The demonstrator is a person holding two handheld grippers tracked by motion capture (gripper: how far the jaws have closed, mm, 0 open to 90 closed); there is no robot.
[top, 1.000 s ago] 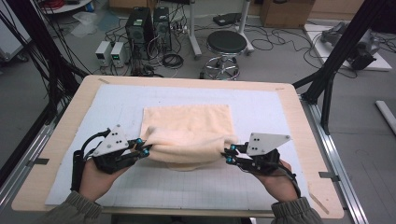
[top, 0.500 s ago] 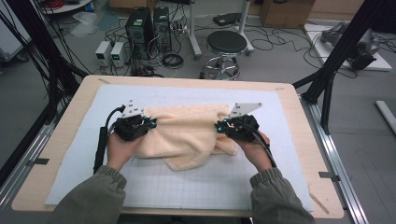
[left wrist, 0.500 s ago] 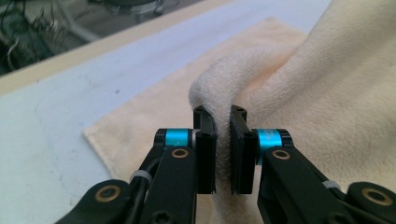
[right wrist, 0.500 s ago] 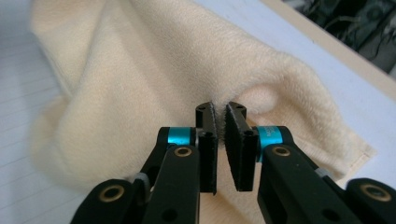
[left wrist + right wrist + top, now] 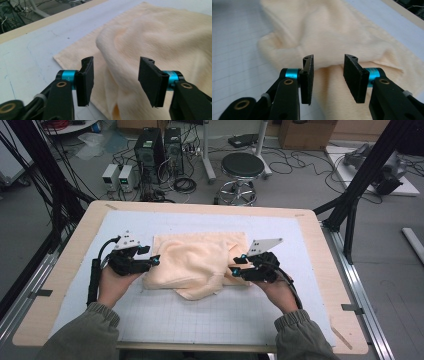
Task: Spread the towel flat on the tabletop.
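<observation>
A cream towel (image 5: 197,262) lies folded over and rumpled on the light mat (image 5: 200,320). My left gripper (image 5: 156,260) sits at the towel's left edge and my right gripper (image 5: 234,270) at its right edge, both pointing inward. The jaws of both have just been opening. In the left gripper view the left gripper (image 5: 115,82) stands open, with a loose fold of the towel (image 5: 155,37) behind the gap, untouched by the pads. In the right gripper view the right gripper (image 5: 328,80) is open too, with the towel (image 5: 324,32) lying just beyond and under it.
The mat covers a wooden table (image 5: 320,240), with bare mat in front of the towel and at both sides. Beyond the far edge stand a black stool (image 5: 242,167) and computer cases (image 5: 150,150) on the floor. Black frame posts (image 5: 365,180) rise at the table's corners.
Both grippers carried the towel's near edge away from the person and over the rest of it. They have now opened and let it go, and the top layer lies slumped.
</observation>
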